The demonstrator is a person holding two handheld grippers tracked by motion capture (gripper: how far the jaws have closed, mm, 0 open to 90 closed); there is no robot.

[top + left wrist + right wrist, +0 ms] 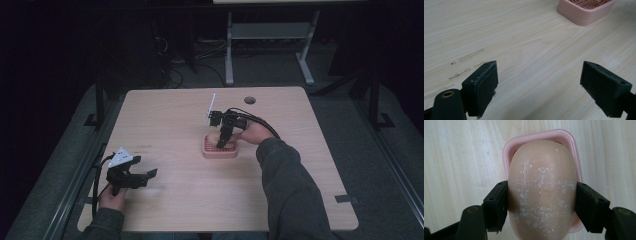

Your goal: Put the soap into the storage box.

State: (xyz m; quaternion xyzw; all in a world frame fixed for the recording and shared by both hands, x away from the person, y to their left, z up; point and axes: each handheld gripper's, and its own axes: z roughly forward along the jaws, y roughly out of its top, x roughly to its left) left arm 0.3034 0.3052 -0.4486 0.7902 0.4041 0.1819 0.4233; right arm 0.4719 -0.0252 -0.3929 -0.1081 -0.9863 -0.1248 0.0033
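Your right gripper point(541, 202), jaws clamped on the soap point(541, 187), hangs above the pink dish point(567, 137); next, lower gently. Left gripper point(539, 87) jaws apart.

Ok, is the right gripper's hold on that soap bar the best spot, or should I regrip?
Keep it. The right gripper clamps the soap bar across its narrow width from above, pads on its smooth long sides near one end, over the pink dish.
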